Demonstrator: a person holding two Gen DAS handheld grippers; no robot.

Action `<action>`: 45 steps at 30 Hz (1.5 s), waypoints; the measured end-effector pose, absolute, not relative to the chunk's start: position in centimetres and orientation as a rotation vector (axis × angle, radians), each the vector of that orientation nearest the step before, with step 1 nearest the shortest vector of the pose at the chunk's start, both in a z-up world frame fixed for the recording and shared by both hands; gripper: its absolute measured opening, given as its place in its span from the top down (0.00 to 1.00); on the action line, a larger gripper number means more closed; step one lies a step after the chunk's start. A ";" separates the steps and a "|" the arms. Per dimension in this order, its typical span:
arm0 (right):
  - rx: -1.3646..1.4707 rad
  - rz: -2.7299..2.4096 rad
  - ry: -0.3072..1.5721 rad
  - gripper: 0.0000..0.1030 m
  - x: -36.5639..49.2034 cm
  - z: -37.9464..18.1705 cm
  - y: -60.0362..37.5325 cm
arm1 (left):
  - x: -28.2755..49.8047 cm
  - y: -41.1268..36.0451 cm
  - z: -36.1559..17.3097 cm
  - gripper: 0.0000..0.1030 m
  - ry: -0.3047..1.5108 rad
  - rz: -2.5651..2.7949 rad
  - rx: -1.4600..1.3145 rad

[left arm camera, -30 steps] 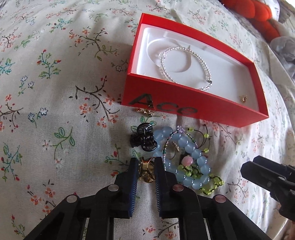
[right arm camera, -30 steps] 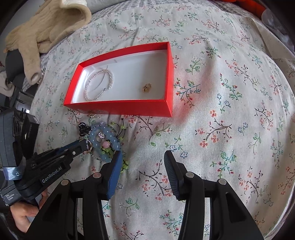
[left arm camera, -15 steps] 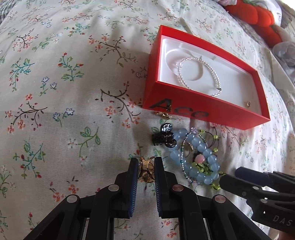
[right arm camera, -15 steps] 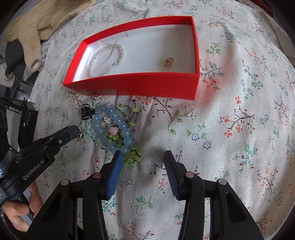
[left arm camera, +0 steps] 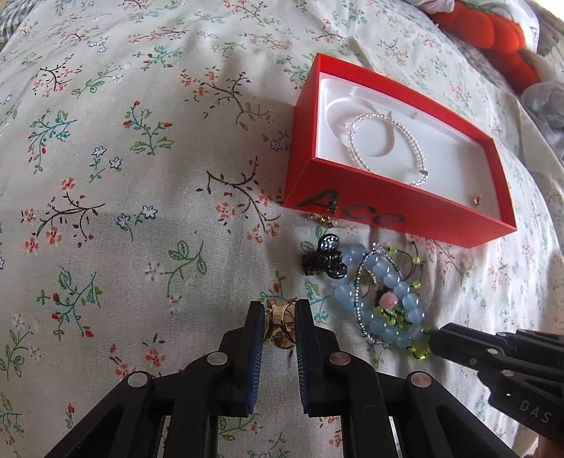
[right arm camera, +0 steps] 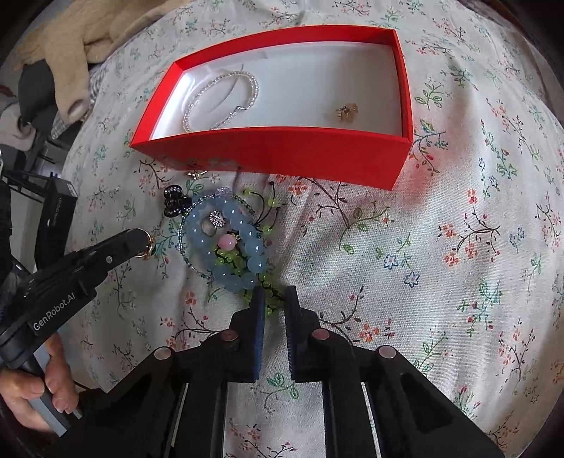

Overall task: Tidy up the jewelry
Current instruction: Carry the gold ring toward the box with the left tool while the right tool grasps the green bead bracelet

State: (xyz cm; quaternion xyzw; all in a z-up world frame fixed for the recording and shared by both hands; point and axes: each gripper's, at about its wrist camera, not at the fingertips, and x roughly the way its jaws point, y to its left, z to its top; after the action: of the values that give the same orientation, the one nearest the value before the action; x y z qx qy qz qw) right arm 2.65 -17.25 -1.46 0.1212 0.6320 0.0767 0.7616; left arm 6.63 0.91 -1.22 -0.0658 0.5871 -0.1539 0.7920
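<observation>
My left gripper [left arm camera: 280, 310] is shut on a gold ring [left arm camera: 281, 322], held just above the floral cloth; it also shows in the right wrist view [right arm camera: 142, 243]. My right gripper [right arm camera: 274, 296] has closed on the green bead strand [right arm camera: 268, 292] at the near edge of the jewelry pile. The pile holds a blue bead bracelet [right arm camera: 231, 243], a pink bead and a black hair claw [right arm camera: 173, 202]. The red box [right arm camera: 282, 149] holds a clear bead bracelet [right arm camera: 220, 100] and a small gold piece [right arm camera: 347, 112].
A small gold item [left arm camera: 322, 218] lies against the box's front wall. A beige knit garment [right arm camera: 67, 45] and dark objects sit at the far left. Red plush [left arm camera: 493, 31] lies beyond the box. Floral cloth [right arm camera: 458, 246] covers the surface.
My right gripper moved forward to the pile and its jaws closed from wide open onto the green bead strand. My left gripper drew back a little with the gold ring.
</observation>
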 end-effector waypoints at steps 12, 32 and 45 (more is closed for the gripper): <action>0.272 0.206 1.255 0.95 1.6 2.6 -17.7 | 6.4 1.5 -0.5 0.88 1.248 -0.329 -0.158; 0.384 0.215 1.054 0.95 0.9 8.1 -20.8 | 6.0 1.1 2.9 0.89 1.120 -0.383 -0.220; 0.454 0.194 0.867 0.95 1.6 12.2 -23.0 | 7.6 -1.0 5.0 0.89 1.004 -0.434 -0.260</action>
State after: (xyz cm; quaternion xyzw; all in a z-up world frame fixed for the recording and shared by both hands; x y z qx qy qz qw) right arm 1.61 -22.99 12.22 0.2179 0.4158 0.0929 0.8781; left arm 7.63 -0.95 4.97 -0.1235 0.4760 -0.2057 0.8461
